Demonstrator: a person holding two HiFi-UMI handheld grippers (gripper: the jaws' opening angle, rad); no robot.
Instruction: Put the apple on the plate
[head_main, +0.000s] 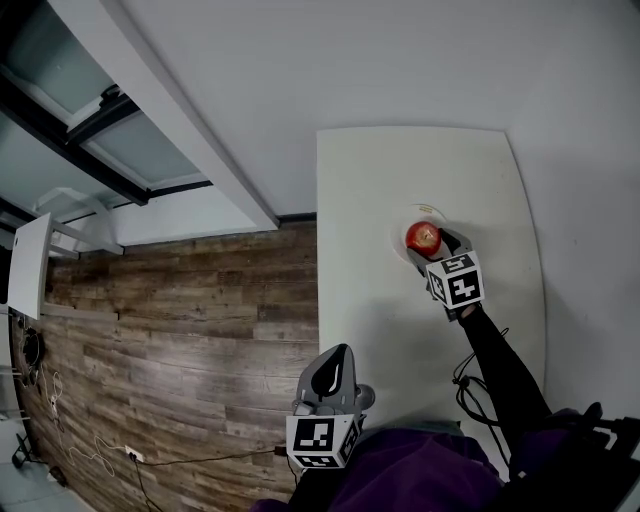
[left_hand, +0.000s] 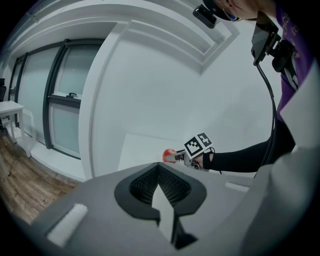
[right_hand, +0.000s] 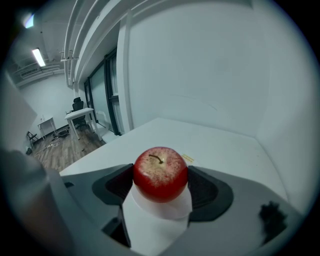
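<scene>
1. The counter (head_main: 370, 200) is white and plain, set into a corner against white walls (head_main: 330, 60); a small yellowish label (right_hand: 187, 158) lies on it beyond the fruit.
2. The plate (head_main: 427, 211) is white and sits toward the far middle of the counter; in the head view only its far rim shows.
3. The apple (head_main: 422, 237) is red with a speckled top and its stem up; it sits over the plate, pinched at its sides by the jaws of the right gripper (head_main: 428, 243); whether it touches the plate cannot be told.
4. The left gripper (head_main: 337, 358) is held low, off the counter's near left edge and well apart from the plate; its jaws are pressed together with nothing between them.
5. A black sleeve (head_main: 500, 365) runs back from the right gripper; a thin dark cable (head_main: 463, 385) loops beside it on the counter.
6. The floor (head_main: 180, 330) is brown wood plank, with loose cords (head_main: 60, 400) near its left edge; a dark-framed window (head_main: 90, 120) lines the wall on the left above a white ledge; a white desk (head_main: 28, 262) stands at the far left.
</scene>
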